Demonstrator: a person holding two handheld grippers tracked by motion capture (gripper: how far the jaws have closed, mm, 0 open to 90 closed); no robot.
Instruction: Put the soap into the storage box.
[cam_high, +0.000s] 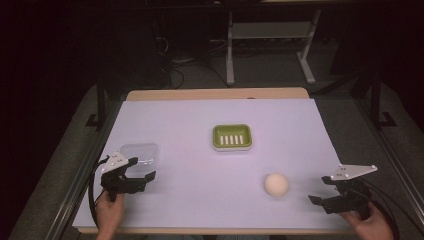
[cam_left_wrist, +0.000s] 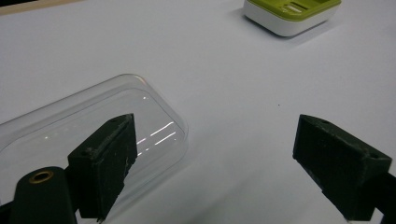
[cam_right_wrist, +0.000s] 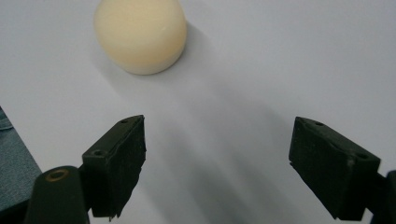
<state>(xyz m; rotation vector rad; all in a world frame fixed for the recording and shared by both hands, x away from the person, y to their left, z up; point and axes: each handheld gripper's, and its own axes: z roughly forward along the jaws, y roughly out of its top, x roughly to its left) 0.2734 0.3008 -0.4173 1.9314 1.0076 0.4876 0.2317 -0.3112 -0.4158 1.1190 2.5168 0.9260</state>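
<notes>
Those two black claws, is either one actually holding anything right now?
No, nothing is held. The left gripper is open beside the clear lid; the right gripper is open, short of the cream soap.

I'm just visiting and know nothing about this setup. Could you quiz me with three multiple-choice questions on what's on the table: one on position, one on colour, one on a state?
1. What lies nearest the left gripper?
A. clear plastic lid
B. round cream soap
C. soap dish

2. What colour is the soap dish's inside?
A. red
B. green
C. blue

3. How do the right gripper's jaws stand?
A. shut on the soap
B. shut, empty
C. open, empty

Answers: 1 A, the lid sits right by its jaws; 2 B, a green tray in a white base; 3 C, the jaws stand wide apart, short of the soap.
</notes>
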